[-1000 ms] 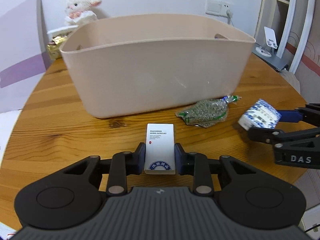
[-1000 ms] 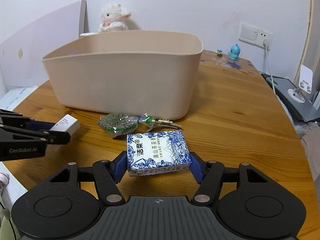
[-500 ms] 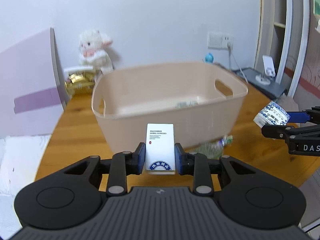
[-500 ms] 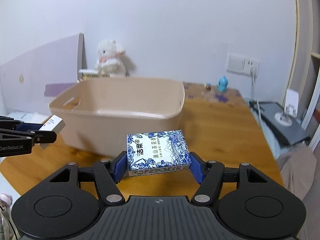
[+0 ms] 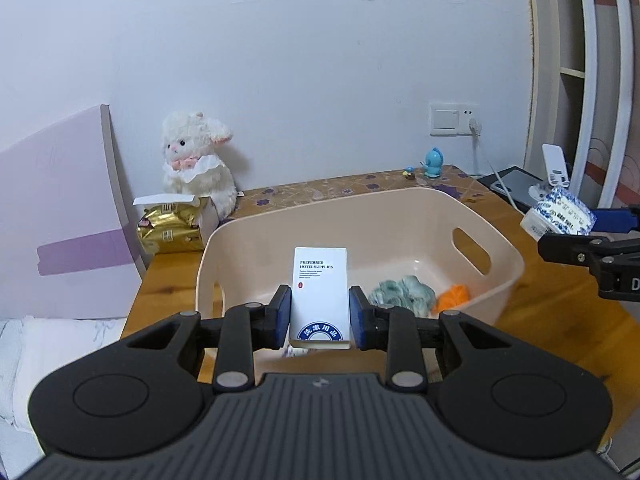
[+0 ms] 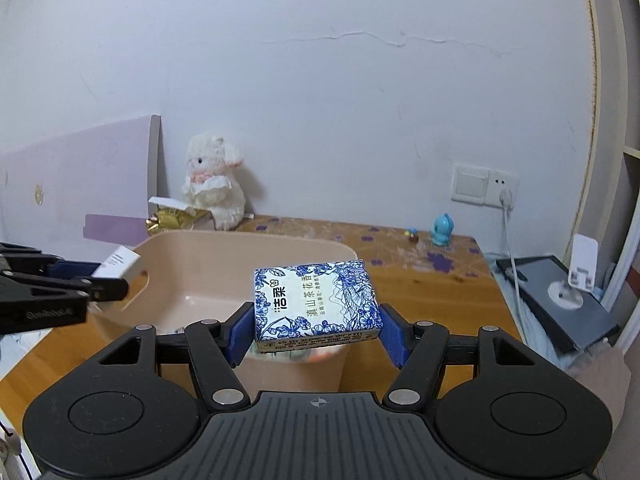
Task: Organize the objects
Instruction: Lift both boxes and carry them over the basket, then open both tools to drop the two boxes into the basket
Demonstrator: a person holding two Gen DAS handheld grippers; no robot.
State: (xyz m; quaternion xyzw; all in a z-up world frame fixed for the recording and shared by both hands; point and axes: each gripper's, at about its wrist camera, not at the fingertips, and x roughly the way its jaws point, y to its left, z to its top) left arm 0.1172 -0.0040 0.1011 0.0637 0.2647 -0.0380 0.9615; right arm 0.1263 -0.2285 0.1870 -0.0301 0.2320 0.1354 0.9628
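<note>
My left gripper (image 5: 320,316) is shut on a small white hotel-supplies box (image 5: 320,292), held above the near rim of the beige plastic basket (image 5: 500,276). Inside the basket lie a green crumpled packet (image 5: 404,292) and an orange item (image 5: 454,296). My right gripper (image 6: 318,332) is shut on a blue-and-white patterned box (image 6: 316,304), raised over the basket (image 6: 248,248) near its right end. The left gripper (image 6: 80,288) with the white box (image 6: 120,262) shows at the left in the right wrist view; the right one (image 5: 592,236) with its patterned box (image 5: 560,212) appears at the right edge in the left wrist view.
The basket stands on a wooden table (image 6: 420,280). Against the back wall sit a white plush lamb (image 5: 196,160), a gold packet in a box (image 5: 168,228) and a small blue figurine (image 6: 442,230). A purple board (image 5: 60,216) leans at left; a dark tablet (image 6: 568,304) lies at right.
Both grippers have risen from table height to above the basket, each still holding its box. The basket's inside has come into view; the green packet on the table has dropped out of sight.
</note>
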